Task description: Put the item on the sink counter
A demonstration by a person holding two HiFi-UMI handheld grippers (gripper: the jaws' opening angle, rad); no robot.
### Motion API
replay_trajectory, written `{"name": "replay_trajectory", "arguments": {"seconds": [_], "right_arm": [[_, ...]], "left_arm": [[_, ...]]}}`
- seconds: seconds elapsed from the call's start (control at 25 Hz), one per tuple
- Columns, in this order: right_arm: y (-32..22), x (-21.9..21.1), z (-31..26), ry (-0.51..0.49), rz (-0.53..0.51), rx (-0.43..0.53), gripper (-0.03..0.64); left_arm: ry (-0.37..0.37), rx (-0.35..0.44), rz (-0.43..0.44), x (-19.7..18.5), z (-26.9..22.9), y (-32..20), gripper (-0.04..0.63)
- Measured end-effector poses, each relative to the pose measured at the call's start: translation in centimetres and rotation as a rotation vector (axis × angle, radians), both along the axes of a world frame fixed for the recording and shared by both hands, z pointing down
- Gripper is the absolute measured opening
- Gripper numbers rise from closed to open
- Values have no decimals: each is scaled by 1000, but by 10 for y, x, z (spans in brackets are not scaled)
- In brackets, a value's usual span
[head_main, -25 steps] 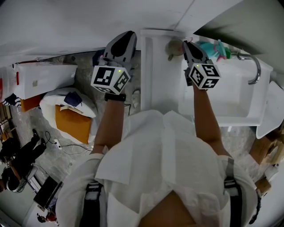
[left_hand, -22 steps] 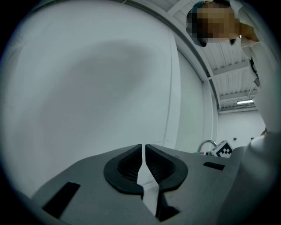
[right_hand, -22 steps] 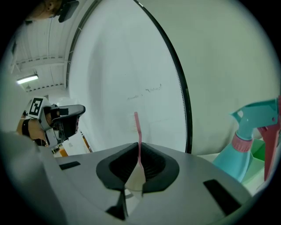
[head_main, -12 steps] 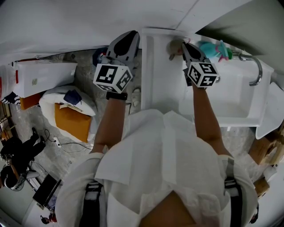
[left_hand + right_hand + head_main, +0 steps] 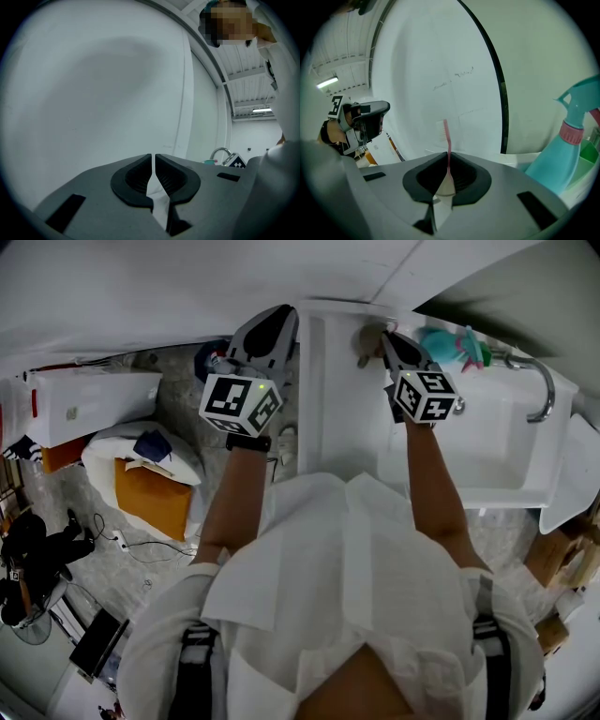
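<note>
Left gripper (image 5: 153, 157): is hovering beyond the counter's left edge, over the floor; its jaws are pressing together with nothing caught between them.
Sink counter (image 5: 336, 404): is lying just right of the left gripper and stretching beneath the right gripper; white, with the basin sunk into it further right.
Right gripper (image 5: 448, 161): is reaching over the far end of the counter, its jaws clenching the handle of the toothbrush.
Toothbrush (image 5: 446, 136): is sticking straight out from between the right gripper's jaws, pink, its bristle head pointing ahead of the tips toward the white wall; it is being held in the jaws rather than lying on the counter.
Spray bottle (image 5: 561, 145): is standing near the right gripper, on its right side; teal with a pink collar.
Faucet (image 5: 536, 390): is arching over the basin, well to the right of the right gripper.
</note>
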State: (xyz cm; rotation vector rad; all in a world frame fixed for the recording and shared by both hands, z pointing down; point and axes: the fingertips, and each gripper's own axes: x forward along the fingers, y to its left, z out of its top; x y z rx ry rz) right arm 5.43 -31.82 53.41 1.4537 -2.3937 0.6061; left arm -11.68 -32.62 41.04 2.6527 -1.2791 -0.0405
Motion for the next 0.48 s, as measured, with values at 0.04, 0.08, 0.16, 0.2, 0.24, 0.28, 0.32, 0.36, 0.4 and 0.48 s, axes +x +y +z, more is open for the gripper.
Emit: {"name": "replay_trajectory", "arguments": {"seconds": [0.04,0.08,0.16,0.2,0.24,0.28,0.32,0.36,0.4,0.48], "right_arm": [[-1,0,0,-1,-1,-1,25],[-2,-1,0,-1,-3,-2,25],[-4,-2,0,4,-8,-4,25],[-4,-3,1,6,-10,-6,25],[-5,-3,1,8,-12,-8,25],[-6,-4,1,11,-14,-10,25],[-7,-4,1,15,-15,-12,25],[-9,-5,2,20,-18,-14,25],[-10,-6,2,26,-21,-17,25],[-11,-8,3,35,-26,-22,25]], "left_arm": [[0,0,0,0,0,0,37],[0,-1,-1,0,0,0,37],[0,-2,-2,-1,1,0,37],[0,-3,-3,-1,1,0,37],[0,-3,-3,-2,1,1,37],[0,-3,-4,-2,1,1,37],[1,-3,-4,-2,1,1,37],[1,-4,-4,-2,1,0,37],[2,-4,-5,-2,1,0,37],[2,-4,-7,-4,1,0,37]]}}
